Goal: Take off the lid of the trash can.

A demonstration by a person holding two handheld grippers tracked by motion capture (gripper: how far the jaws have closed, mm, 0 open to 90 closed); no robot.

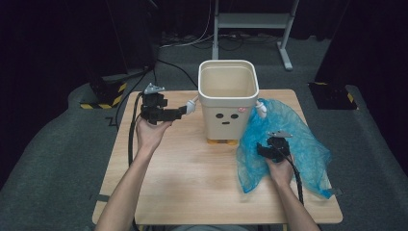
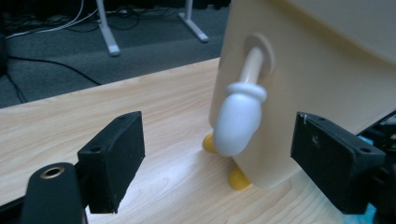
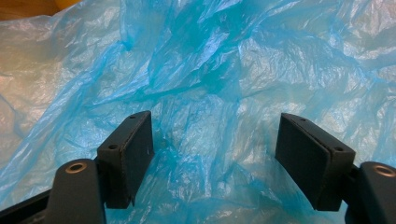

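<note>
The left gripper [image 2: 217, 158] is spread wide, its 2 jaws flanking the white peg-shaped arm [image 2: 239, 120] of the cream plastic bin [image 1: 227, 96] — not touching. The right gripper [image 3: 215, 154], also agape, hovers just above the crumpled blue plastic bag [image 3: 210, 70].

This looks like a lab or recording studio set up for staged handling trials. A small wooden table [image 1: 192, 168] stands alone on grey carpet [image 1: 48, 144], ringed at nine to three o'clock by black curtains [image 1: 57, 33]. At twelve o'clock a white metal stand [image 1: 252, 21] rises with loose cables [image 1: 192, 41] around its feet. At ten and two o'clock sit dark equipment bases edged with yellow-and-black hazard tape [image 1: 110, 98].
</note>
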